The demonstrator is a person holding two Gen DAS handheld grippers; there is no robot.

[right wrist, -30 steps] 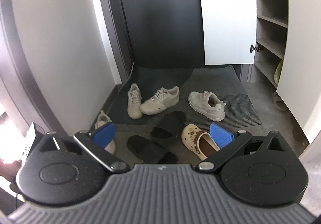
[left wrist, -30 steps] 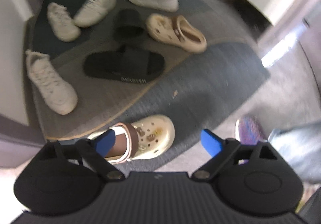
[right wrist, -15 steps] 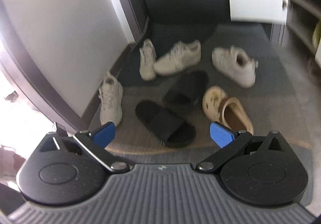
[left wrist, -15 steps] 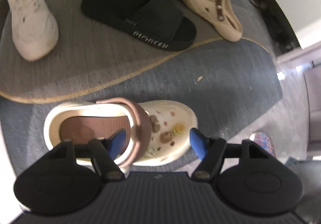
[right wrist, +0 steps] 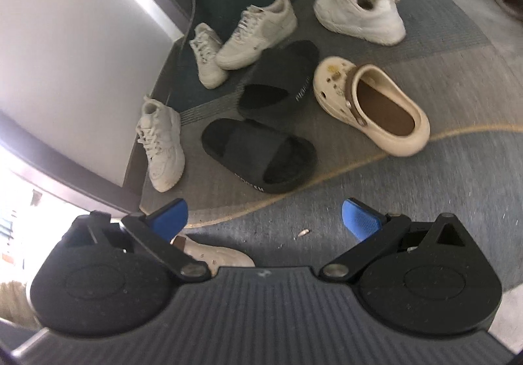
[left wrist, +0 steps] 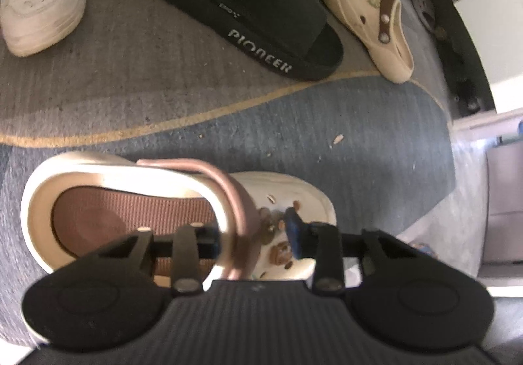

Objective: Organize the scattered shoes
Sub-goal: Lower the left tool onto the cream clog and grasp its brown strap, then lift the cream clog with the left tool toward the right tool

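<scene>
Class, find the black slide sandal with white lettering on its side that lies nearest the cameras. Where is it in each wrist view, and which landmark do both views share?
Left wrist view: black slide sandal at top centre, running diagonally, lettering toward the camera.
Right wrist view: black slide sandal at centre, just beyond the yellow curve.
Shared landmark: the yellow curved line on the mat.

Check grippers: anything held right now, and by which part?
Left gripper: jaws have just been closing on the near clog, across its brown strap at the opening's edge. Right gripper: open, empty.
</scene>
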